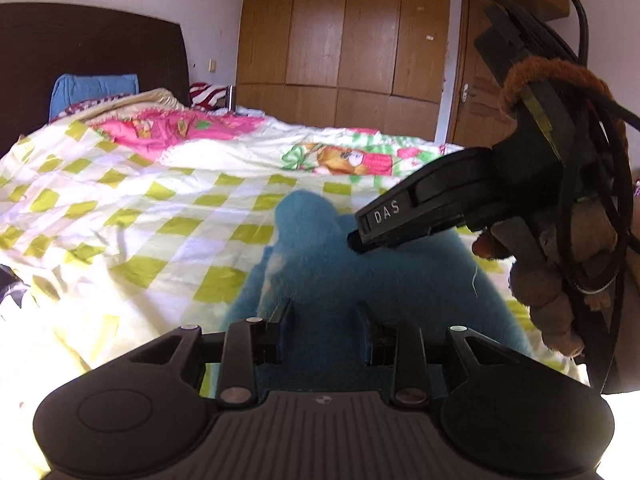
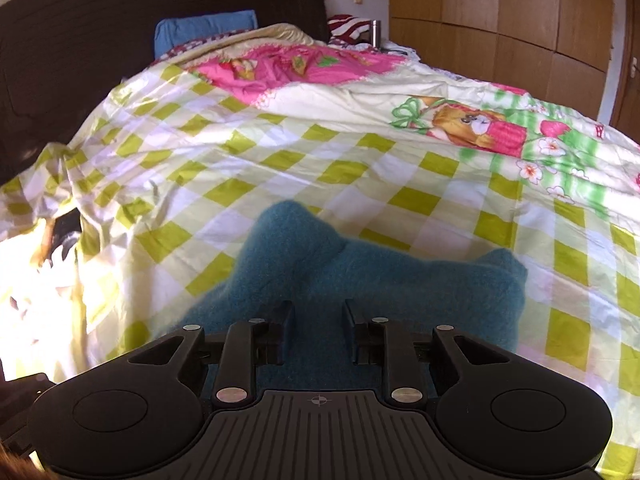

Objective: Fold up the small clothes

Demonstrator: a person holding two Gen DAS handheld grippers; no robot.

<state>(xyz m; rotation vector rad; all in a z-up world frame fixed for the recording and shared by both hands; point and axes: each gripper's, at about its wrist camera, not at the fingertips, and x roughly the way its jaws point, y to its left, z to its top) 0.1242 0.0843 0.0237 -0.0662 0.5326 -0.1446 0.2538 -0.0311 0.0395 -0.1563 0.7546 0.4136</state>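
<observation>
Home bedroom, quilted bed (image 2: 320, 152), wooden wardrobe (image 1: 340, 32)

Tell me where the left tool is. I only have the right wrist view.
Observer: The left tool is low over the near end of the blue garment, jaws apart.
Operator: How does my right tool sit relative to it?
Observer: In the left wrist view, the right tool reaches in from the right. Its tip is over the garment, ahead of the left tool and clear of it.
Operator: Anything loose around it?
Observer: Black cables loop around its rear, beside the hand holding it.
</observation>
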